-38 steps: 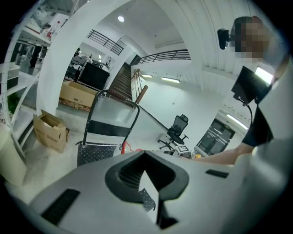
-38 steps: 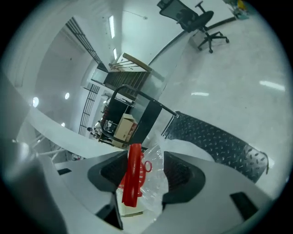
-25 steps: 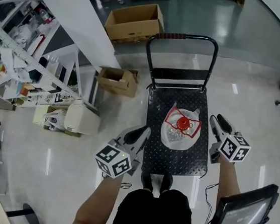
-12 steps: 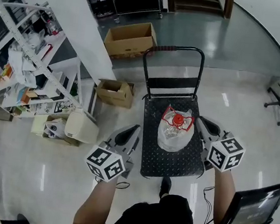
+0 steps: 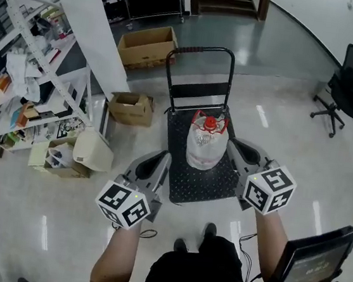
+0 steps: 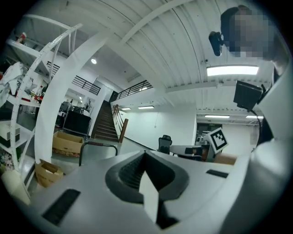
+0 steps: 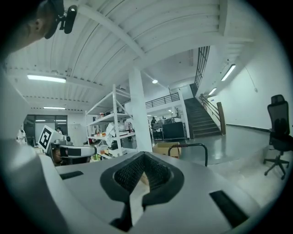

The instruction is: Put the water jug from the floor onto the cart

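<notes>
Jug (image 5: 205, 144) sits on cart (image 5: 187, 184), seemingly steady; my left tongs (image 5: 159, 160) and right tongs (image 5: 235, 146) are closed, empty. Task looks done.

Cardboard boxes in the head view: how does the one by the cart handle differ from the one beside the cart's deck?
The far cardboard box is clearly bigger than the near cardboard box. The far cardboard box sits on the dark glossy floor, about level with the cart handle. The near cardboard box sits on the pale floor, alongside the back of the deck. Both are brown, open-topped and left of the cart.
</notes>
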`<state>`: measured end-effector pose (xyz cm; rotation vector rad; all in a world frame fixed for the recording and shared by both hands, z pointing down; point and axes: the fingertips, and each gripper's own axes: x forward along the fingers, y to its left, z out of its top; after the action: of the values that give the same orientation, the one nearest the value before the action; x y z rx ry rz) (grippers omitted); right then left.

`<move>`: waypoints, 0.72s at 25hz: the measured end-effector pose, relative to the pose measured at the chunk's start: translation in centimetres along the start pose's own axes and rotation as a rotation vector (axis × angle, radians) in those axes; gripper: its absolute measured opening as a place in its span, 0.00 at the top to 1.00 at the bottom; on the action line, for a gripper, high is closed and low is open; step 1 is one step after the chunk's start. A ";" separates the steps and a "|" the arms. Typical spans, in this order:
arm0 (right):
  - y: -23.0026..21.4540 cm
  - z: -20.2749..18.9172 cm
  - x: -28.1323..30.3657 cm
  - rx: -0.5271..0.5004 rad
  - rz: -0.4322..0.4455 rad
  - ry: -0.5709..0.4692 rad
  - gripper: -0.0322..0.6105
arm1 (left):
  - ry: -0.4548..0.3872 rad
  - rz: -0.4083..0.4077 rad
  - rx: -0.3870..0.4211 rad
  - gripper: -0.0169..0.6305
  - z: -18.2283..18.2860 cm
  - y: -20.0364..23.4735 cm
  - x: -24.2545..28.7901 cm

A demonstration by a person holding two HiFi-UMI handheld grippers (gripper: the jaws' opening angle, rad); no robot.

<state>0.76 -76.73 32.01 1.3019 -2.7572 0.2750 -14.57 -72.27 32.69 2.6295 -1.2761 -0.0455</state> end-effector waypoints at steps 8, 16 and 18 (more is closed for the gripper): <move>1.4 1.0 -11.2 -0.049 0.042 -0.054 0.95 | -0.025 0.088 0.150 0.99 0.8 -9.1 -5.4; -0.1 0.7 -24.8 -0.103 0.110 -0.082 0.95 | -0.034 0.161 0.116 0.99 -1.9 -22.8 -5.9; 0.2 0.3 -27.6 -0.097 0.113 -0.085 0.95 | -0.021 0.156 0.114 0.99 -2.5 -25.8 -6.5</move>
<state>18.16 -55.70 27.61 1.1633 -2.8797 0.0938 1.67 -51.30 29.33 2.6191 -1.5296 0.0264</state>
